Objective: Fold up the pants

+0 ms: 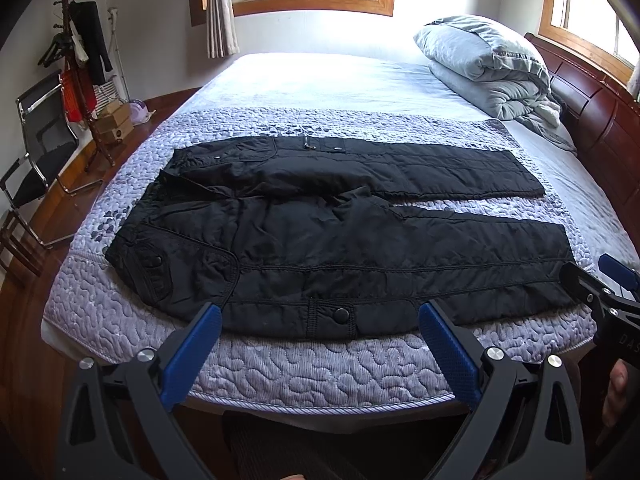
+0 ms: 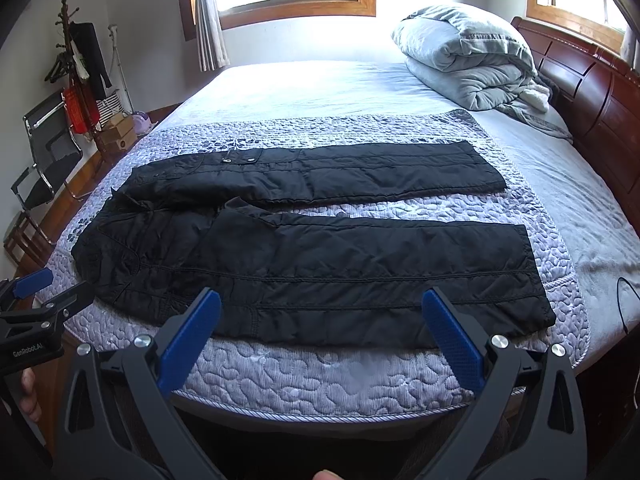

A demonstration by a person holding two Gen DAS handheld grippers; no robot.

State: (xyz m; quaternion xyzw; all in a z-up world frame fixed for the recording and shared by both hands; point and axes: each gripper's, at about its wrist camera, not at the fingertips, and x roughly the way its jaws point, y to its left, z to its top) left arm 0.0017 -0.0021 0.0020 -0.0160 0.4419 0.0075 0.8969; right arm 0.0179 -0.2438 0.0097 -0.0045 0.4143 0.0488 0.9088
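Pants: black quilted padded pants (image 1: 320, 240) lie flat on the lilac pebble-quilted bedspread (image 1: 280, 364), which covers the near half of the wide bed. Waistband sits toward the bed's left edge, both legs run toward the right edge. Near leg lies along the near edge of the bed; far leg lies parallel behind it, a strip of bedspread showing between the two cuffs. A snap-button tab on the near leg's side seam faces the near edge.

Left gripper (image 1: 320, 322), black frame with blue textured pads, hovers over the near edge, jaws spread wide, nothing between them; its tips reach the near leg's hem line around the snap tab, contact not clear. Right gripper (image 2: 322, 312), same build, hovers over the near edge further right, jaws likewise spread wide and empty, tips over the near leg's lower half. Each gripper shows at the side of the other's view.

Rolled pale grey-blue duvet (image 1: 488, 64) rests at the far right corner of the bed, against the dark red wooden headboard (image 1: 600, 120). Wooden coat stand (image 1: 76, 60) with hung dark clothing and a black chrome-framed chair (image 1: 40, 152) stand on the floor left of the bed.
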